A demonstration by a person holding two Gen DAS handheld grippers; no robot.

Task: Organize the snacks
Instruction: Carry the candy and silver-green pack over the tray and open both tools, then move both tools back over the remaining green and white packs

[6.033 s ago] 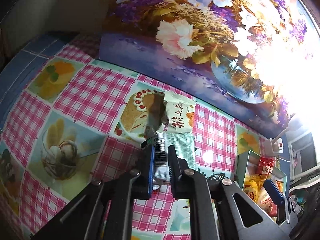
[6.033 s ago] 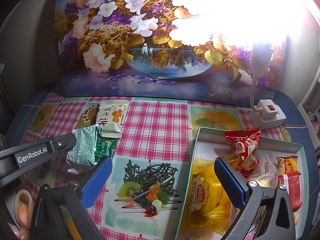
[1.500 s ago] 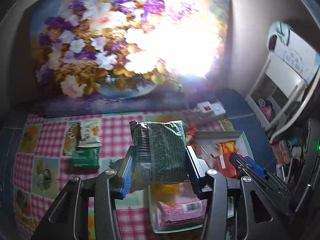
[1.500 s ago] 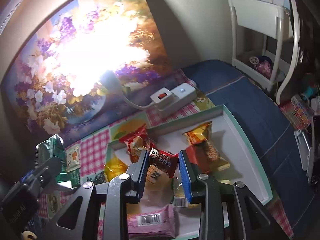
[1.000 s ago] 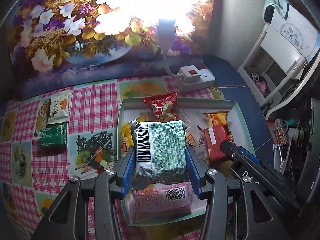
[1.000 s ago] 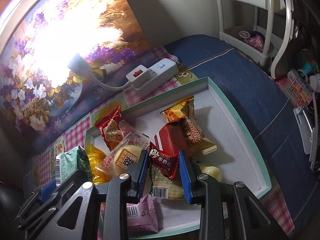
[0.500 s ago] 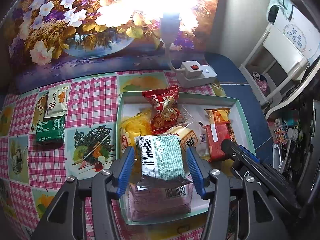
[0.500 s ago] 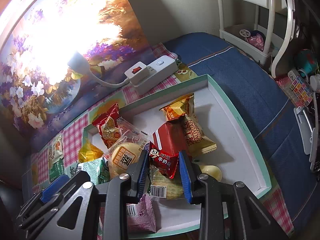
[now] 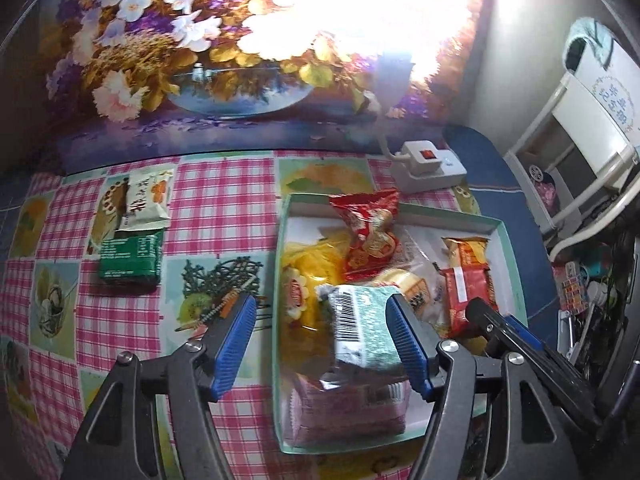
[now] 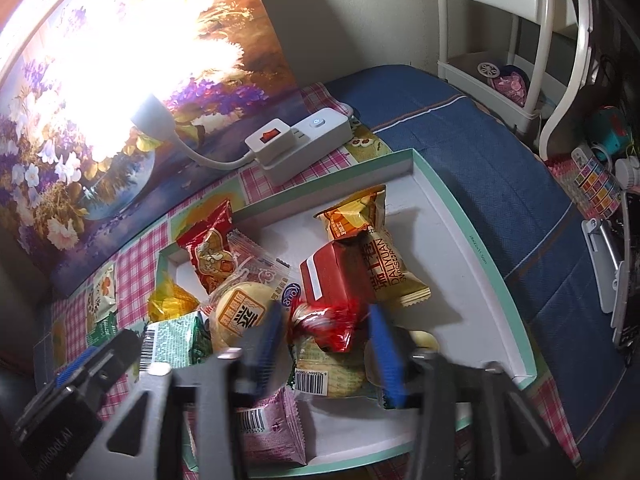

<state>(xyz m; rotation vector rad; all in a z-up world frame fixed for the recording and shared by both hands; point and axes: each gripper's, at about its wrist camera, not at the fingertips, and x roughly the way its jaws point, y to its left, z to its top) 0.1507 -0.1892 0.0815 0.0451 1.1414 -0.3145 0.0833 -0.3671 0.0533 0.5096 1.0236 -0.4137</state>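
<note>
My left gripper [image 9: 320, 344] hangs over the shallow white cardboard box with a mint-green rim [image 9: 506, 264], its jaws opening; the green-and-silver foil snack packet [image 9: 362, 326] sits between the blue pads, touching the right one at most, and lies on the other snacks in the box. My right gripper [image 10: 324, 352] is beside it over the same box, jaws also opening, with the small red shiny wrapper [image 10: 332, 324] between the pads and seemingly free of them, though motion blur hides the edges. In the box I count about nine other packets, including one pink packet [image 9: 348, 408] at the near end. Two packets remain on the pink checked tablecloth [image 9: 224, 200]: one cream packet [image 9: 146, 196] and one dark green packet [image 9: 130, 260], touching each other.
</note>
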